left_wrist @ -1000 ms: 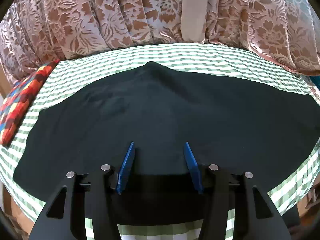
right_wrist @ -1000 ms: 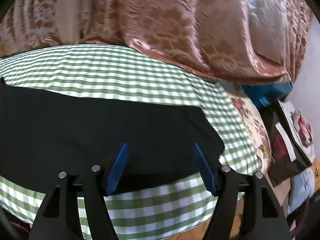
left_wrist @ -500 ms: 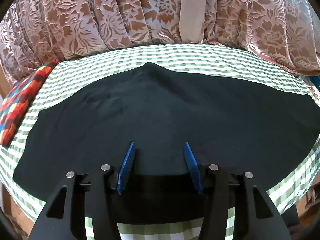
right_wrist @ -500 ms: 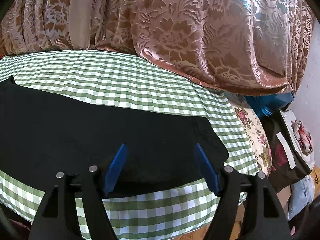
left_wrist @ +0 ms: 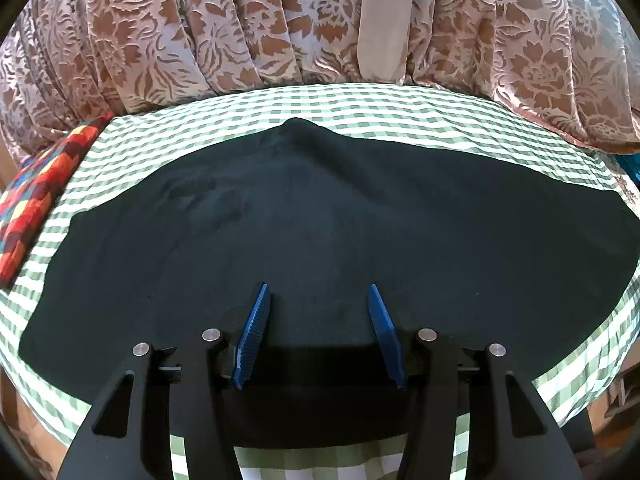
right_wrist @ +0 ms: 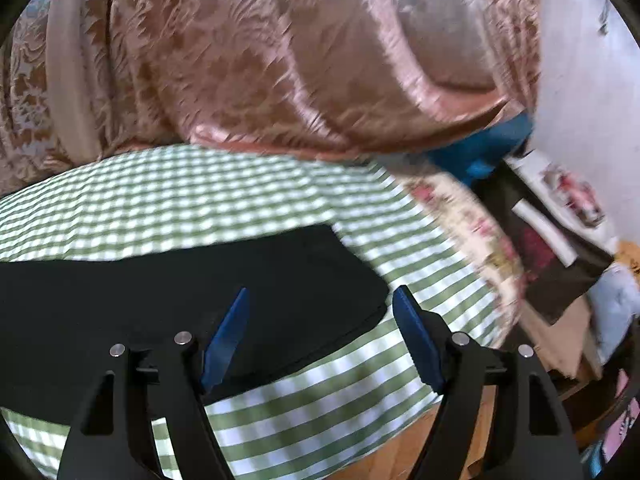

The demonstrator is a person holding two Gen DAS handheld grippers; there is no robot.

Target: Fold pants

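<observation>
Black pants [left_wrist: 320,224] lie spread flat, folded lengthwise, on a green-and-white checked cloth [left_wrist: 360,108]. A pointed bump sits at their far edge in the left wrist view. My left gripper [left_wrist: 318,296] is open and empty, hovering over the pants' near edge at the middle. My right gripper [right_wrist: 322,296] is open and empty, over the right end of the pants [right_wrist: 240,272], near the leg's corner. The right wrist view is blurred by motion.
A brown floral curtain [left_wrist: 200,28] hangs behind the table. A red patterned cushion [left_wrist: 36,200] lies at the left. At the right, past the table edge, are a floral cloth [right_wrist: 472,216], a blue item [right_wrist: 484,152] and piled bags and clothes [right_wrist: 560,248].
My right gripper has swung to the right, toward the leg end of the pants, and its view is now blurred. My left gripper has barely moved. Both stay open.
</observation>
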